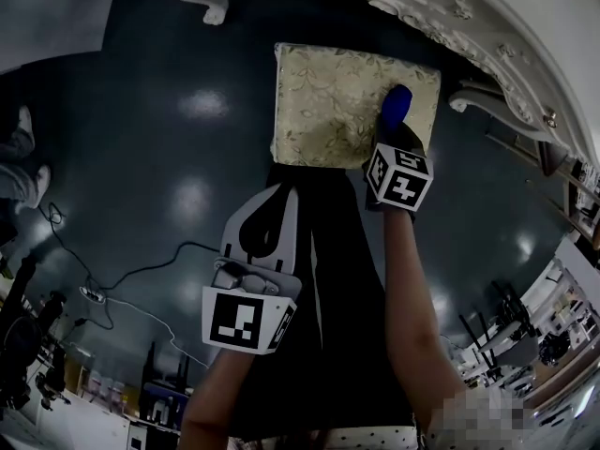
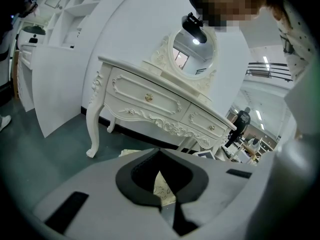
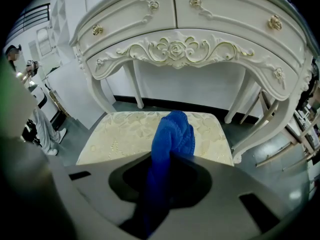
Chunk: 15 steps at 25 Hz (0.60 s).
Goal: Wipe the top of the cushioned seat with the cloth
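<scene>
The cushioned seat (image 1: 328, 106) has a pale floral top and stands in front of the white dressing table (image 1: 487, 36). My right gripper (image 1: 391, 131) is shut on a blue cloth (image 1: 396, 104) over the seat's right part. In the right gripper view the blue cloth (image 3: 175, 131) sticks out past the right gripper (image 3: 167, 159) above the seat (image 3: 120, 134); whether it touches the top I cannot tell. My left gripper (image 1: 281, 195) hangs shut and empty, short of the seat's near edge. A sliver of the seat (image 2: 162, 189) shows through the left gripper (image 2: 167, 206).
The dressing table (image 3: 180, 39) with curved legs (image 3: 132, 84) rises right behind the seat, and an oval mirror (image 2: 192, 51) tops it. A white panel (image 2: 55, 84) leans at the left. Cables (image 1: 122, 284) trail over the dark floor, near a person's shoes (image 1: 23, 162).
</scene>
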### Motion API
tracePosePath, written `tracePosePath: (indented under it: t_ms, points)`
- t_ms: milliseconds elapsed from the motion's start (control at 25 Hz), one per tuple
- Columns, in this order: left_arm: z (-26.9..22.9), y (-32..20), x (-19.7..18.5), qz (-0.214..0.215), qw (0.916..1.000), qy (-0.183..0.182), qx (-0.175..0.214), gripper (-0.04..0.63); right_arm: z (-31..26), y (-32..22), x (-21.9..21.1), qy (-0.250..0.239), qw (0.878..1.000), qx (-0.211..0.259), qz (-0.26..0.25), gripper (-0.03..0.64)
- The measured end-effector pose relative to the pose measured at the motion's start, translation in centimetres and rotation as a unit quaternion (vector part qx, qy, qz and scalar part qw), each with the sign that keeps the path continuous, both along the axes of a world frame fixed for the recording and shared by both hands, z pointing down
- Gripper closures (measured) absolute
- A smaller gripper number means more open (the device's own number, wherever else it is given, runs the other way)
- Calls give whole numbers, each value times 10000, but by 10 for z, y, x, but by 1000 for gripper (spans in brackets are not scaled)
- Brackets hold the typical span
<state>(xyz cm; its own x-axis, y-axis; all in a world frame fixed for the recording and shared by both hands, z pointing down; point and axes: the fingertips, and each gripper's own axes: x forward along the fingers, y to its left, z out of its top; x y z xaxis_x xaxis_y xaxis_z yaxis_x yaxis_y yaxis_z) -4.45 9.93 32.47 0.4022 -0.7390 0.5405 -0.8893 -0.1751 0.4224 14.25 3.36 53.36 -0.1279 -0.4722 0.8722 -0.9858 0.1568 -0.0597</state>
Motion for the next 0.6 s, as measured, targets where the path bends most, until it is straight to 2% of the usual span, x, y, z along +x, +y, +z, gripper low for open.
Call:
tracePosePath:
  t_ms: [600]
  points:
    - [-2,3,-22,-154,9999,78,17,600,-2,1,-52,-191,9997,-26,-144,531]
